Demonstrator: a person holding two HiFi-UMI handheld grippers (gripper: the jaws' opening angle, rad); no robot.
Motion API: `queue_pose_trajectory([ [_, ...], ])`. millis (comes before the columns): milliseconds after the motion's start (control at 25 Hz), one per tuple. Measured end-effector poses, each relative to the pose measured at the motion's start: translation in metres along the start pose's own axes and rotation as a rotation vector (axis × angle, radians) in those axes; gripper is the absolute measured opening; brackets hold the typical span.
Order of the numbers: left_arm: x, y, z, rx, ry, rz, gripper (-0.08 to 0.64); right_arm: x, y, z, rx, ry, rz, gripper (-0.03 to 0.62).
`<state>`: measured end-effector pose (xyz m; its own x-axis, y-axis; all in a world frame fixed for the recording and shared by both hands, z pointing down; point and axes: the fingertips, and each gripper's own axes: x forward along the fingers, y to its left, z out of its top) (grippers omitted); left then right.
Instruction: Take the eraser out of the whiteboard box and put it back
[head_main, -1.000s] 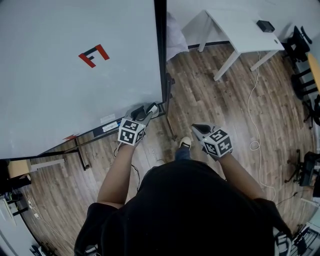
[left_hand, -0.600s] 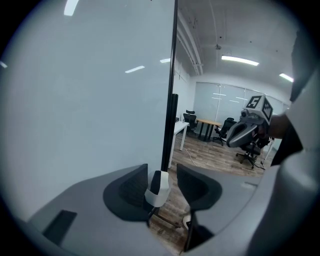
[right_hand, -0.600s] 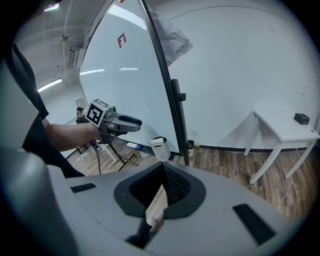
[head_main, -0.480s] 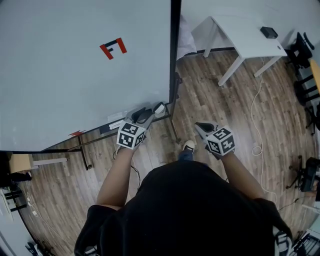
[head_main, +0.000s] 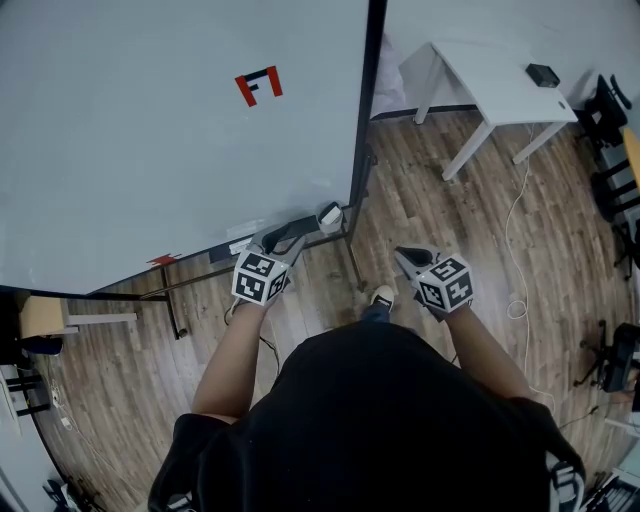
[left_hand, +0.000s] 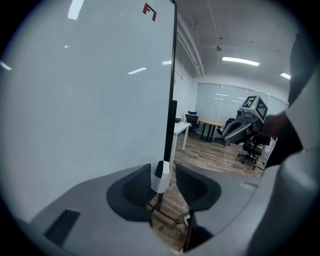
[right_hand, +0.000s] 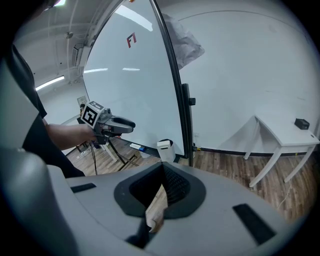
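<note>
A small white box (head_main: 330, 216) hangs at the whiteboard's lower right corner, with the dark eraser (left_hand: 159, 167) standing in it. My left gripper (head_main: 292, 235) points at the box from a short way back. It is open, its jaws have just been closing a little, and nothing is between the pads. In the left gripper view the box (left_hand: 161, 179) shows through the gap of the gripper (left_hand: 164, 172). My right gripper (head_main: 405, 260) hangs apart to the right, shut and empty. In its own view (right_hand: 163, 169) the tips meet, with the box (right_hand: 165, 150) and the left gripper (right_hand: 117, 125) ahead.
The large whiteboard (head_main: 170, 140) on a black frame (head_main: 362, 120) fills the left. A white table (head_main: 490, 70) with a small black item (head_main: 544, 74) stands at the back right. A cable (head_main: 515, 230) lies on the wood floor. Office chairs (head_main: 605, 110) sit at the right edge.
My left gripper has drawn back from the white box, so the gap between them is wider. The head view has swung, shifting the whiteboard rightward. The right gripper has hardly moved.
</note>
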<state>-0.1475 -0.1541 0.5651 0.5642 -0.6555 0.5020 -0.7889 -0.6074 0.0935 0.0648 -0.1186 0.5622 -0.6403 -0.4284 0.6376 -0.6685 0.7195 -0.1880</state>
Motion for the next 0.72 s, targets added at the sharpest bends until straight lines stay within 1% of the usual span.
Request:
queue_pose_trajectory([
  [720, -0.043, -0.014, -0.026, -0.013, -0.013, 0.016, 0.135, -0.009, 0.029, 0.005, -0.021, -0.033, -0.003, -0.008],
])
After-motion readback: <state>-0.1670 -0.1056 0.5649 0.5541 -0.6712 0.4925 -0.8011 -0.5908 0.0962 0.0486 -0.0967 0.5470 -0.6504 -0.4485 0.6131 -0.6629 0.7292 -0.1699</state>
